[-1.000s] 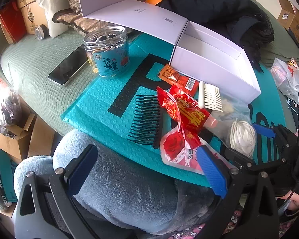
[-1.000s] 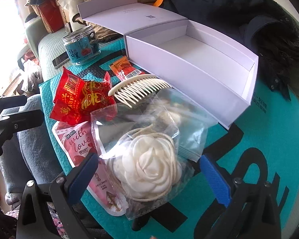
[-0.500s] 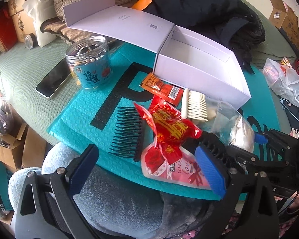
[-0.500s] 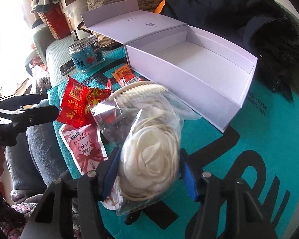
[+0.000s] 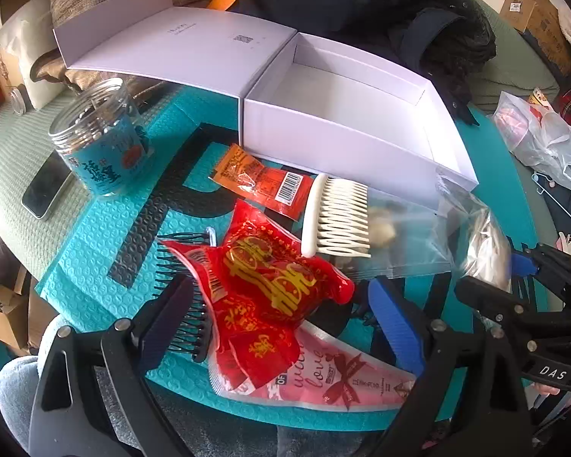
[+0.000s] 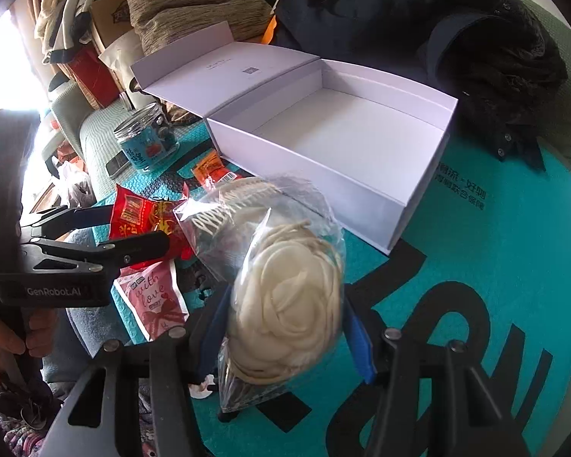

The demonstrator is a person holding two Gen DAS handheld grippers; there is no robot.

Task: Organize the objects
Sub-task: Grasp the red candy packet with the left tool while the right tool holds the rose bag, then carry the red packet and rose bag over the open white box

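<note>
Two tongs, right tongs (image 6: 285,327) clamping bagged white flower (image 6: 289,304), left tongs (image 5: 281,316) spread around red packet (image 5: 270,282)

— How is the right hand-held gripper (image 6: 285,323) set?
— Its blue-padded fingers (image 6: 356,346) are pressed in on both sides.
— And the left hand-held gripper (image 5: 281,323)?
— It is held spread wide.

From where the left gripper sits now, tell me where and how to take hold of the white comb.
Grip the white comb by its solid curved spine, the left edge in the left wrist view, not the teeth. The teeth point right, toward the clear bag, and would flex. Bring the left gripper down from above with the jaws across the spine near its middle. It lies flat beside the red candy packet, so clearance there looks tight.
</note>
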